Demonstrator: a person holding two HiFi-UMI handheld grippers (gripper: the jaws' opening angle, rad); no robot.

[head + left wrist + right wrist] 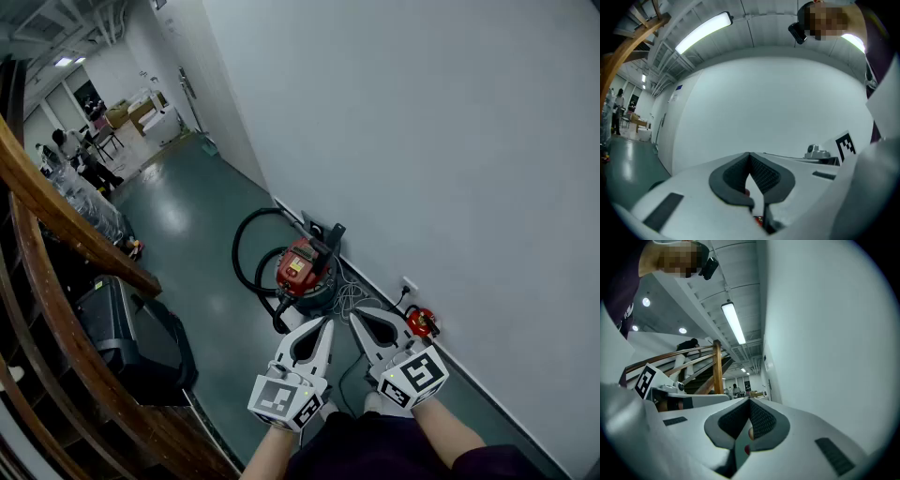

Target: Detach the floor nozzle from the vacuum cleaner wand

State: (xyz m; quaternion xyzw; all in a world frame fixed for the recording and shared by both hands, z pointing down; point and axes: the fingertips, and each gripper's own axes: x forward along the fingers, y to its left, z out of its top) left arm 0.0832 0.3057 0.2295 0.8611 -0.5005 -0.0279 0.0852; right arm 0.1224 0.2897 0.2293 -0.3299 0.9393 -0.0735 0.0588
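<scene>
The left gripper (322,323) and the right gripper (360,315) sit side by side at the lower middle of the head view, both level and pointing up the frame. Each gripper view shows the ribbed pads pressed together with nothing between them, so both are fully closed and empty. This looks like a carrying pose for walking up to the work, not a reach.

The red vacuum cleaner (300,267) stands on the green floor (187,234) just above the gripper tips in the frame. It sits close to the white wall (422,141), with its black hose (242,246) looped in a ring to its left. A pale cable lies bunched beside it, which suggests the machine is parked where it was plugged in.

A black angled piece (328,232) rises behind the canister against the wall. It may be the wand end with the floor nozzle, but it is too small to tell. Neither gripper view shows the vacuum. The task's parts are therefore ahead of both grippers and well apart from them, and no contact has been made.
</scene>
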